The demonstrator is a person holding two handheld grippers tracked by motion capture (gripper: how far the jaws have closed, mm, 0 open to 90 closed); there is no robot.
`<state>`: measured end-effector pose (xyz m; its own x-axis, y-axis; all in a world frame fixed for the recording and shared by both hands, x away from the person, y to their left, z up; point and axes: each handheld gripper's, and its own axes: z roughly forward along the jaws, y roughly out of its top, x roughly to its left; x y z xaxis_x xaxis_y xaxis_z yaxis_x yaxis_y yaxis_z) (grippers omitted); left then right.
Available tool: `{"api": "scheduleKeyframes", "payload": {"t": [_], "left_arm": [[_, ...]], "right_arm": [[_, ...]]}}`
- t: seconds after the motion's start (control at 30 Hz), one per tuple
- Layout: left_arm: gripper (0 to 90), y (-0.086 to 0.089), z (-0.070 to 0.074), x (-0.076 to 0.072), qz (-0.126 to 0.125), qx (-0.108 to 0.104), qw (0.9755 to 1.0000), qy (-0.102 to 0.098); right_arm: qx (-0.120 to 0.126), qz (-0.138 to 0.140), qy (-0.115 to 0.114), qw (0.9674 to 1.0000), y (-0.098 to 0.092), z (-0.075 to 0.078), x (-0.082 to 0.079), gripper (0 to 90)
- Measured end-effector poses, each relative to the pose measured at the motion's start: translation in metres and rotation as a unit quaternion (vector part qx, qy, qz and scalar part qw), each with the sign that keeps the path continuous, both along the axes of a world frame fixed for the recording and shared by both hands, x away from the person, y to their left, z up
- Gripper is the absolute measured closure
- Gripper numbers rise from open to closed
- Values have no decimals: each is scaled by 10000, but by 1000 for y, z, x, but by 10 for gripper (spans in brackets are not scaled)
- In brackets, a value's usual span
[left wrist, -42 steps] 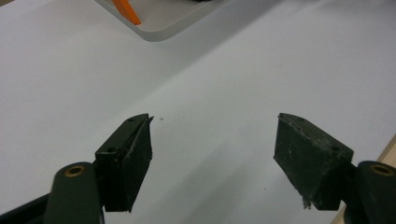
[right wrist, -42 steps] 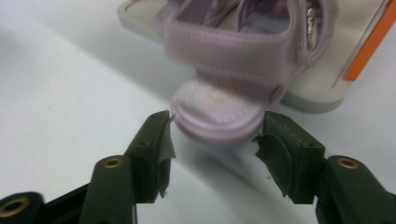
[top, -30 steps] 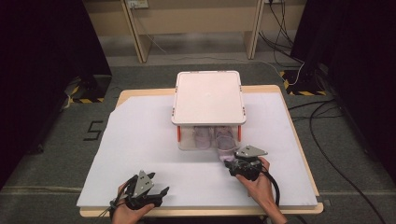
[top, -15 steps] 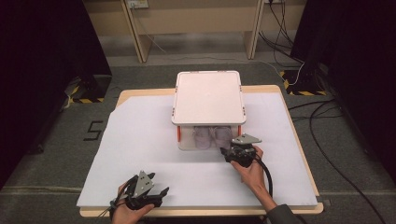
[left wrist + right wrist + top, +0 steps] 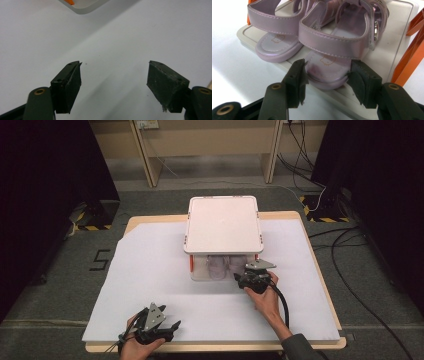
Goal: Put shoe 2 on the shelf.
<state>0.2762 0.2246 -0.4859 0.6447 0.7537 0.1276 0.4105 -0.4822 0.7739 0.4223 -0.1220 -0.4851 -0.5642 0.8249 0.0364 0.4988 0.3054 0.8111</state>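
Right gripper (image 5: 325, 75) has advanced to the box (image 5: 223, 222), jaws apart around the heel of 1 pink sandal (image 5: 337, 42), likely pre-grasp. Left gripper (image 5: 113, 82) rests apart on the near-left paper (image 5: 150, 270).

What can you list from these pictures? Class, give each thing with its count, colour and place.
Table: one, light wood, middle of the room.
Sheet: one, white, covering the table.
Box: one, white lid, clear walls, orange corners, far middle of the sheet.
Sandals: two, lilac, side by side inside the box, heels toward the open front.
Left gripper: one, black, near edge, jaws apart over bare sheet.
Right gripper: one, black, at the box front, jaws apart either side of one sandal's heel.
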Motion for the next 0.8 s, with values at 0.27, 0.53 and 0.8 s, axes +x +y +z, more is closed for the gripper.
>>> {"api": "scheduleKeyframes", "payload": {"t": [0.27, 0.53, 0.8], "left_arm": [[250, 3, 0, 1, 76, 24, 9999, -61], [237, 2, -1, 1, 87, 23, 10000, -40], [238, 2, -1, 0, 77, 36, 10000, -17]], "right_arm": [[54, 21, -42, 10000, -3, 6, -7, 350], [271, 102, -77, 9995, -7, 15, -29, 370], [193, 738, -105, 9970, 33, 7, -34, 533]]}}
